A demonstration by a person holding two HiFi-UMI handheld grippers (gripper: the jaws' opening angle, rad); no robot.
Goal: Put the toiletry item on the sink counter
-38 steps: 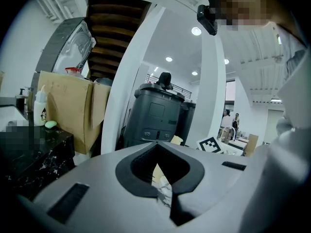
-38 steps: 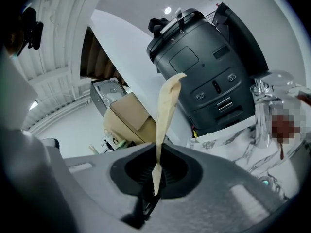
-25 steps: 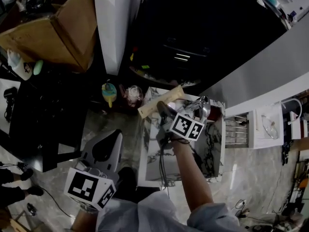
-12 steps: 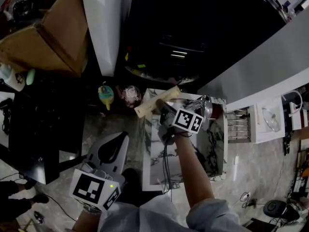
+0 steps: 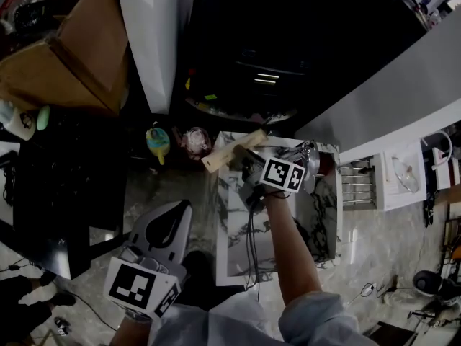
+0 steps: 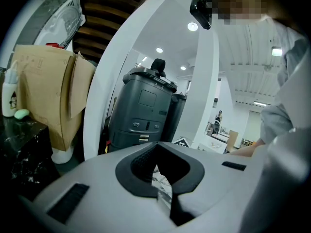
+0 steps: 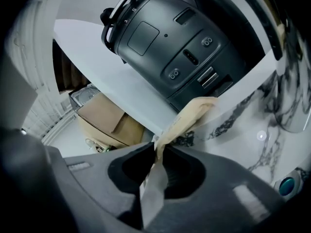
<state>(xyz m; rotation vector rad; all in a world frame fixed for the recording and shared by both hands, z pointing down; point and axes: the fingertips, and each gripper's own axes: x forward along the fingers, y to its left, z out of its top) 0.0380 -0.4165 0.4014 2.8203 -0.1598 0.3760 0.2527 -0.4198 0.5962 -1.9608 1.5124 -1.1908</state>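
The toiletry item is a long, flat beige packet (image 5: pixel 234 150). It slants over the back left corner of the marble sink counter (image 5: pixel 324 215). My right gripper (image 5: pixel 248 166) holds its near end. In the right gripper view the packet (image 7: pixel 187 118) runs out from between the jaws of the right gripper (image 7: pixel 156 152) toward the counter (image 7: pixel 262 130). The jaws are opening, but the pads still pinch the packet. My left gripper (image 5: pixel 184 206) hangs low at the left over the floor. In its own view the left gripper (image 6: pixel 163 198) is shut with nothing in it.
A chrome faucet (image 5: pixel 306 157) stands at the back of the counter. Behind it is a large dark grey machine (image 7: pixel 170 42). A white pillar (image 5: pixel 148 34) and a cardboard box (image 5: pixel 79 56) stand to the left. Small bottles (image 5: pixel 157 141) sit on the floor by the counter.
The right gripper with the packet has shifted slightly up and to the right over the counter's back corner. The left gripper stays low at the left.
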